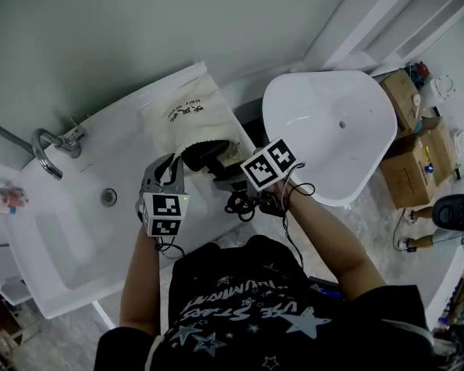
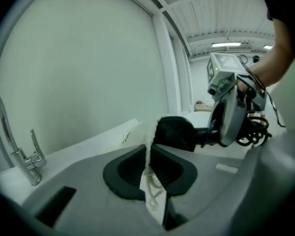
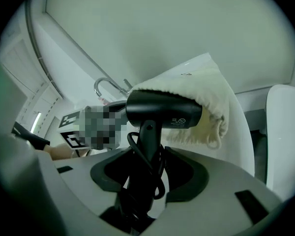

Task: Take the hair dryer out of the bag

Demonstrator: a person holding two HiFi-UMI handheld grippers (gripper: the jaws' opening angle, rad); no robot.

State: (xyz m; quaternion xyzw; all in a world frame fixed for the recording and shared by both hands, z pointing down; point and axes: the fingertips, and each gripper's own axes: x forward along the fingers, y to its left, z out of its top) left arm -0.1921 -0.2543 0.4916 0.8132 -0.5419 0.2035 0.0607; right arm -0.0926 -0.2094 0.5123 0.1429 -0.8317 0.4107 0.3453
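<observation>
Findings: the left hand-held gripper is pinching the rim of the bag, its jaws nearly together on the cloth. This appears to be anchoring the bag on the counter against the pull. The right hand-held gripper is clamping the handle of the hair dryer, with the cord bunching alongside. The hair dryer's rear end is showing outside the bag's mouth while its front end is lying under the cloth. Removal is judged partly done.

The black T-shirt bears white stars and lettering; left gripper and right gripper carry black-and-white marker cubes.
</observation>
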